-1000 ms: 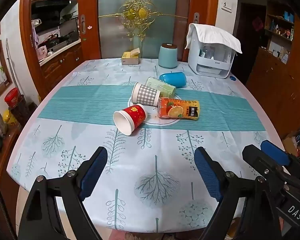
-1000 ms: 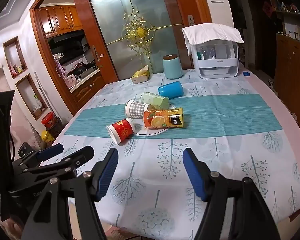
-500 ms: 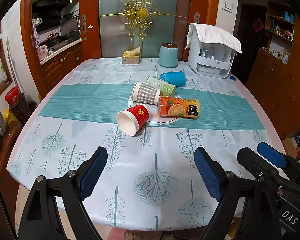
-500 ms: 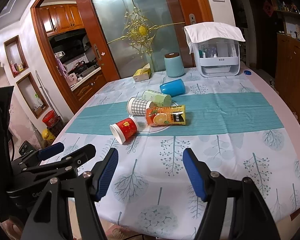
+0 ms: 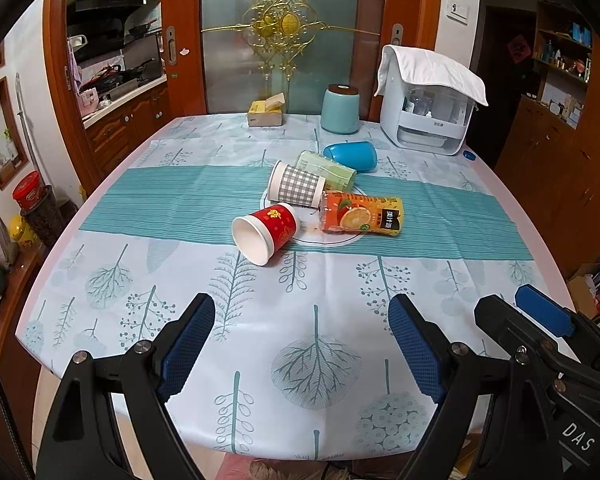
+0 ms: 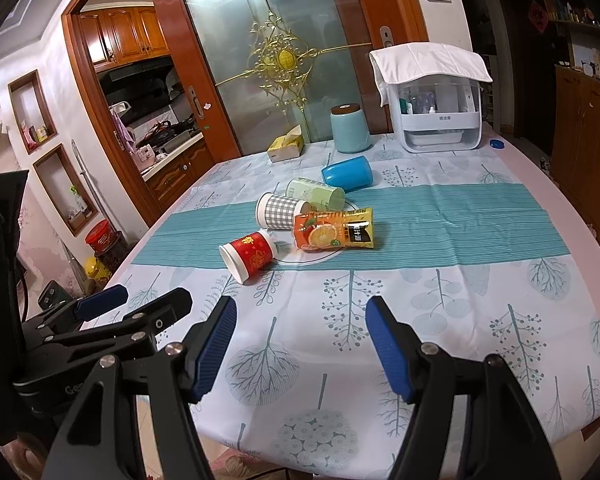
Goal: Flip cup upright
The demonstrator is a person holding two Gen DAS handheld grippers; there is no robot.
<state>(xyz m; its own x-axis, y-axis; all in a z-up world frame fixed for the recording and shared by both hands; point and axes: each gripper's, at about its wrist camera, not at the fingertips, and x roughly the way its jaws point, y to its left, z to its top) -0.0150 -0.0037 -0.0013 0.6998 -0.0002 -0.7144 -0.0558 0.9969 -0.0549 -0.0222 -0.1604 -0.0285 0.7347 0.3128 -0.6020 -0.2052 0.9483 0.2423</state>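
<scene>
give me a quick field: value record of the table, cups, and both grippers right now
surface: table with tree-print cloth
red cup: on its side, mouth toward the camera
checked cup: on its side, behind the red cup
green cup: on its side
blue cup: on its side, farthest back
juice bottle: lying flat, right of the red cup
left gripper: jaws open, empty, at the near edge
right gripper: jaws open, empty, at the near edge
upright cups: none

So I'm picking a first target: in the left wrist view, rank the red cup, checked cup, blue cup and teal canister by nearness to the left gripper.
1. Red cup, centre, on its side.
2. Checked cup, just behind.
3. Blue cup, back right.
4. Teal canister, far edge.
The left gripper is open.
</scene>
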